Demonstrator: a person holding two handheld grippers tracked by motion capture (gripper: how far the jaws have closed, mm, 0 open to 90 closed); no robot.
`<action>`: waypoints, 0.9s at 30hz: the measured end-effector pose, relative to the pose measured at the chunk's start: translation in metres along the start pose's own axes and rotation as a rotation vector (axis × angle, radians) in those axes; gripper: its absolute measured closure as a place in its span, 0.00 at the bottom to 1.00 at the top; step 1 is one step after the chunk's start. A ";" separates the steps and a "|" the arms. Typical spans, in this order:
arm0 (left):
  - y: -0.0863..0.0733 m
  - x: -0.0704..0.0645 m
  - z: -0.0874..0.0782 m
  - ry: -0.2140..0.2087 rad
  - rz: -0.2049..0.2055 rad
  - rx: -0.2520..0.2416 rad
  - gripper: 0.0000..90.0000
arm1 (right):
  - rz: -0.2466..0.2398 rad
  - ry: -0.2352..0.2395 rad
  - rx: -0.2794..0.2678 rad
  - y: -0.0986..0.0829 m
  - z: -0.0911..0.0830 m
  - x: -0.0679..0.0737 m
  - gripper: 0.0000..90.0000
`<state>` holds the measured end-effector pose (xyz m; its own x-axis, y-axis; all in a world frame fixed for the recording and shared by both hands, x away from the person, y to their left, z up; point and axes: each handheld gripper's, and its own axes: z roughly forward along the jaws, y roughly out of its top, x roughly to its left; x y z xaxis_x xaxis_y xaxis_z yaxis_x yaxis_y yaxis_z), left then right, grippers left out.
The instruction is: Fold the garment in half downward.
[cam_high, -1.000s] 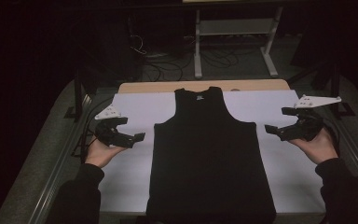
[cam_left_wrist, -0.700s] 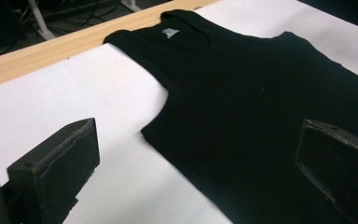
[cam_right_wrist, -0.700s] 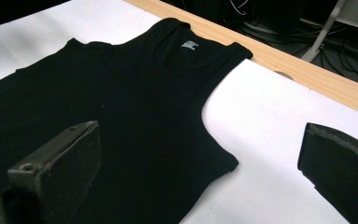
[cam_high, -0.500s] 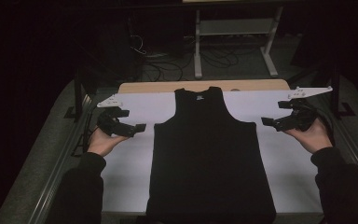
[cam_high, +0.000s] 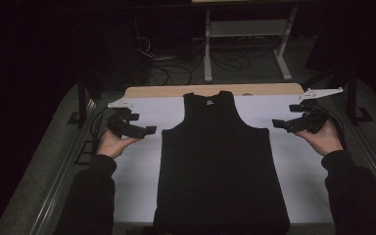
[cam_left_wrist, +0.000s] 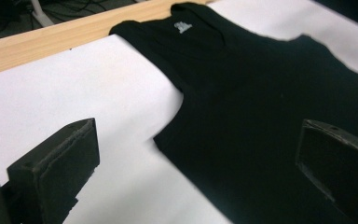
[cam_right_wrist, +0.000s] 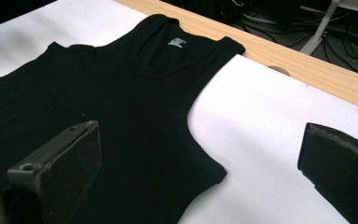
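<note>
Both grippers [cam_high: 147, 130] [cam_high: 278, 123] moved forward beside tank top [cam_high: 220, 161]; jaws spread.

Tank top [cam_high: 220, 166] flat mid-table [cam_high: 137, 196], neck seemingly toward the far edge — left gripper [cam_high: 149, 130] and right gripper [cam_high: 275, 123] flanking it.

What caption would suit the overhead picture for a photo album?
A black tank top lies flat on a white table, open left gripper and right gripper poised at its armholes.

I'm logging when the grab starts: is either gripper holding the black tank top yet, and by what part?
Nothing is held. Both the left gripper and the right gripper have their jaws open beside the tank top, which lies flat.
</note>
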<state>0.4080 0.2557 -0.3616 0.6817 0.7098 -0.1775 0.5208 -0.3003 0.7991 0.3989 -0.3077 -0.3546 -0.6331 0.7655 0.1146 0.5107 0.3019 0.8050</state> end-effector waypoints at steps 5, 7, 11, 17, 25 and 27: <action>-0.002 0.007 0.005 0.006 -0.024 -0.003 0.00 | 0.014 0.004 0.002 -0.002 0.007 -0.006 0.00; -0.003 0.008 0.006 0.006 -0.027 -0.002 0.00 | 0.018 0.003 0.004 -0.002 0.008 -0.007 0.00; -0.004 0.012 0.011 0.007 -0.041 0.003 0.00 | 0.034 -0.001 0.014 -0.004 0.013 -0.013 0.00; -0.008 0.010 0.021 0.014 -0.032 0.024 0.00 | 0.054 -0.007 0.034 -0.008 0.020 -0.019 0.00; -0.011 0.014 0.038 -0.006 -0.057 0.028 0.00 | 0.057 -0.015 0.078 -0.013 0.035 -0.023 0.00; -0.013 0.017 0.041 0.003 -0.069 0.040 0.00 | 0.065 -0.012 0.084 -0.014 0.038 -0.024 0.00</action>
<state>0.4335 0.2455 -0.3989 0.6420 0.7317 -0.2291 0.5866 -0.2764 0.7612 0.4294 -0.3087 -0.3909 -0.5900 0.7919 0.1573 0.5978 0.2975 0.7444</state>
